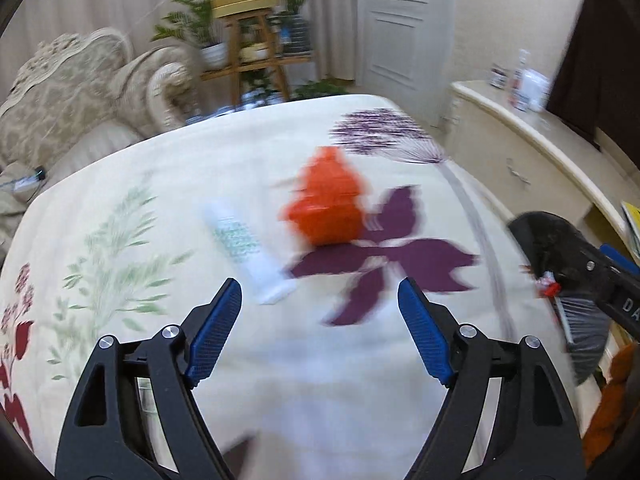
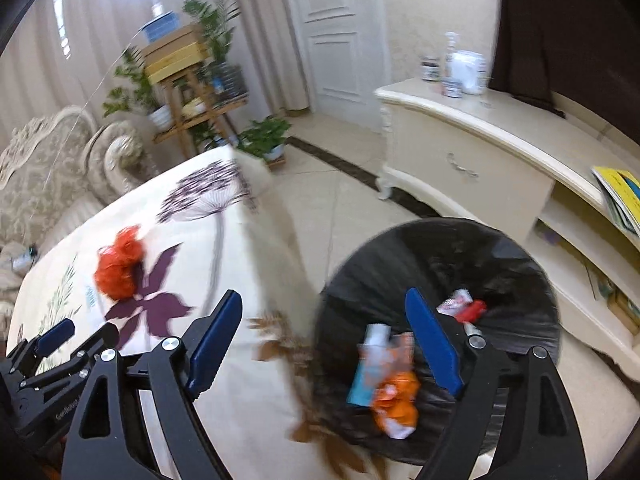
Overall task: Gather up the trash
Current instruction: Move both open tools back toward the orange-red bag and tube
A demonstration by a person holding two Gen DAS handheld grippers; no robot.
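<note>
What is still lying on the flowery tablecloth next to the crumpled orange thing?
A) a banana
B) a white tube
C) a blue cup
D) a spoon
B: a white tube with green print lies on the tablecloth just left of the crumpled orange thing; no banana, cup or spoon is there.

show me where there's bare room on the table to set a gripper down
Bare cloth lies right before the left gripper, below the purple flower print, and on the left, over the green leaf print. The middle is crowded: the white tube and the orange mesh wad lie side by side.
</note>
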